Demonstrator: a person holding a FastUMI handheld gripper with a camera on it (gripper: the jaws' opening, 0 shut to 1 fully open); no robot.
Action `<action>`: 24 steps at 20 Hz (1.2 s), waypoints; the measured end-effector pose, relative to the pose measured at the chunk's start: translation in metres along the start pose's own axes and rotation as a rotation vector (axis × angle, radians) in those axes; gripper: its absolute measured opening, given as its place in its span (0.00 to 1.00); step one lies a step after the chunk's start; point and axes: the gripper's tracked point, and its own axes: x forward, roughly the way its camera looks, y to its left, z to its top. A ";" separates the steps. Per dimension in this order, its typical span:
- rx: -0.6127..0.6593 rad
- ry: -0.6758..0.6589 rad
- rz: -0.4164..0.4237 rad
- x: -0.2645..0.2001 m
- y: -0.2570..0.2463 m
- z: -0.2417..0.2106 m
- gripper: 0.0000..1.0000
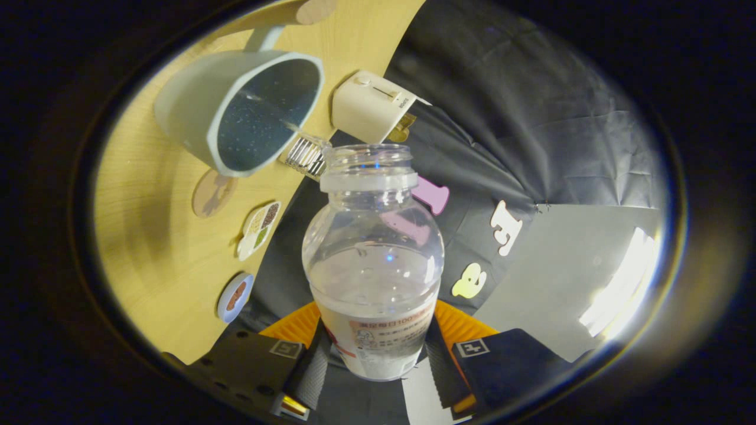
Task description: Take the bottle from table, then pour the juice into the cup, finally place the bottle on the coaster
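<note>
**Bottle tipping toward the cup**

The clear, uncapped bottle (373,260) is sitting between the gripper's (375,363) fingers, both pressing on its labelled lower body, its open mouth pointing at the cup. Pale liquid is filling its lower part. The grey cup (236,112), dark and speckled inside, is standing on the wooden table beyond the bottle. A round coaster (214,192) is lying beside the cup.

We can make out printing on the bottle (373,260), which sits between the fingers of the gripper (378,366), both pressing its sides: a pale label with a line of red characters and the number 100, the rest too small for us to read. The white toaster (369,106) beyond carries a small dark brand mark that we cannot read.
</note>
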 end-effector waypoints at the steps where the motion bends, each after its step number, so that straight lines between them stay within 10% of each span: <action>1: -0.002 -0.001 0.000 -0.001 -0.001 0.000 0.78; 24: -0.077 -0.031 -0.061 -0.001 -0.011 0.008 0.78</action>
